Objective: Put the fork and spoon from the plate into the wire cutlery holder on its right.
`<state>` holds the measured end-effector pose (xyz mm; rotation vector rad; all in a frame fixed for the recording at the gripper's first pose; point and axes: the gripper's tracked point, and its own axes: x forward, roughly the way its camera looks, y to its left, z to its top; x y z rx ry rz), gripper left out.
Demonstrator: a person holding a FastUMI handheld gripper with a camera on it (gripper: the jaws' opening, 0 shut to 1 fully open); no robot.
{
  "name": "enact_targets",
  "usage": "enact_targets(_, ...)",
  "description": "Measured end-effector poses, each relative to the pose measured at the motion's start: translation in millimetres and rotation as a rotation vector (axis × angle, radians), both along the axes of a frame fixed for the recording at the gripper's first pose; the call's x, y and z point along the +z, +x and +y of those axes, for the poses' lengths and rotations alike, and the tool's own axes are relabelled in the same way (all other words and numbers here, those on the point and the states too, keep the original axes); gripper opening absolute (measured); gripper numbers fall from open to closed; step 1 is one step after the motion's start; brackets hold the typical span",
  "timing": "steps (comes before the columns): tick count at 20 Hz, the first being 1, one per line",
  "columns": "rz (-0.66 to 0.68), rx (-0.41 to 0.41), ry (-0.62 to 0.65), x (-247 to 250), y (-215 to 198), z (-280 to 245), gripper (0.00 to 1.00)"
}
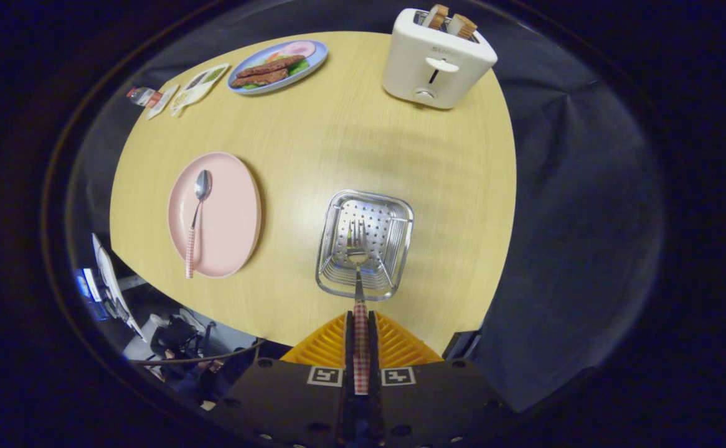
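The fork [358,292] has a red-and-white checked handle and a metal head. The claw [361,323] is pinching that handle between its two fingers, tines pointing ahead and hanging over the open wire cutlery holder [338,274]. Left of the holder on the wooden counter [350,143], a pink plate [232,218] carries the spoon [196,218], which has a matching checked handle and lies well apart from the claw.

Gripper [361,326] pointed steeply downward, seen from above along its own length. Both fingers [329,342] drawn close together, pressing from either side on the checked handle of the fork [360,311]. Handle runs straight between them; tines project ahead of the tips.
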<state>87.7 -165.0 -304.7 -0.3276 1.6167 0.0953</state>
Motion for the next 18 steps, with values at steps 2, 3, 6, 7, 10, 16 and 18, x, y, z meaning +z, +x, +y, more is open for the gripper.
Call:
enact_targets(2,0.0,0.01,-0.011,-4,10,0,0.08)
enact_targets(3,0.005,0.005,-0.018,-5,12,0,0.08)
enact_targets(6,0.036,0.003,-0.008,-9,8,4,0.08)
enact_targets(7,0.042,0.002,-0.001,-10,7,6,0.1)
enact_targets(10,0.015,-0.006,0.0,-8,10,6,0.11)
enact_targets(16,-0.084,0.008,0.026,5,7,15,0.27)
enact_targets(18,-0.127,0.023,0.036,11,5,23,0.4)
